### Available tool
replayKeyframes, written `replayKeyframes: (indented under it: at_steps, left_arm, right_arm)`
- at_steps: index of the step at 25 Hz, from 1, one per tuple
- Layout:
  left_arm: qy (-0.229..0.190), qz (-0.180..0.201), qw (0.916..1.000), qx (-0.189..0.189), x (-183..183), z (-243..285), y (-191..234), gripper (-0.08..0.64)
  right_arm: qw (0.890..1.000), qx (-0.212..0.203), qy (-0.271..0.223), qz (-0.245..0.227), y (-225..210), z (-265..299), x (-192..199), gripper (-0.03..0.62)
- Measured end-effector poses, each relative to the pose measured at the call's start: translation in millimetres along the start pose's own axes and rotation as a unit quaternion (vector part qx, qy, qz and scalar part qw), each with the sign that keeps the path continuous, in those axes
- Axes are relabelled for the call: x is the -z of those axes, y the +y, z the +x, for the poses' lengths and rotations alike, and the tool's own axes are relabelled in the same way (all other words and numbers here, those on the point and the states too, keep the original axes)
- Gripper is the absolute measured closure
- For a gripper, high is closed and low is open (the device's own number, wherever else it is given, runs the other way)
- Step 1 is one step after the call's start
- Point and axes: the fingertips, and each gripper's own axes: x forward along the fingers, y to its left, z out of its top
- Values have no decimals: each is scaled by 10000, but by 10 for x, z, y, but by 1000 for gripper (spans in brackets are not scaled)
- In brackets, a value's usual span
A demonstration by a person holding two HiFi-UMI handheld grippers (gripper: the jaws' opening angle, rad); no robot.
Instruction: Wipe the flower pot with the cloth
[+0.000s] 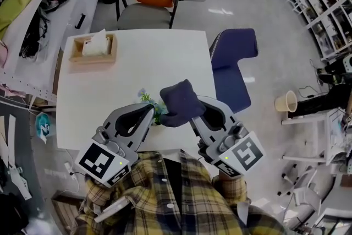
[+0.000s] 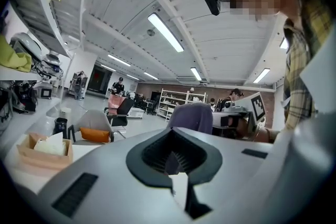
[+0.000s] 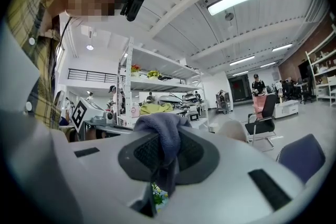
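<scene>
Flower pot [image 1: 154,110] sits at the table's [image 1: 137,63] near edge, mostly hidden, its blooms [image 1: 146,98] showing between the grippers. The right gripper [image 1: 191,117] is clamped on the dark cloth [image 1: 180,100], bunched just above the pot. The left gripper [image 1: 149,114] is fully closed beside the blooms, seemingly on nothing

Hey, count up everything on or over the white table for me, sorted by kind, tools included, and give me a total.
tools: 2 (left tool, right tool)
cloth: 1
flower pot: 1
tissue box: 1
total: 5
</scene>
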Motion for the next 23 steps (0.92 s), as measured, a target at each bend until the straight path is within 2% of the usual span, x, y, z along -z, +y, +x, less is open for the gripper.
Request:
replayKeyframes:
  at_steps: [23]
  left_arm:
    - [16, -76, 9999, 120, 26, 30, 70, 552]
  right_arm:
    - [9997, 69, 177, 163, -82, 62, 95, 569]
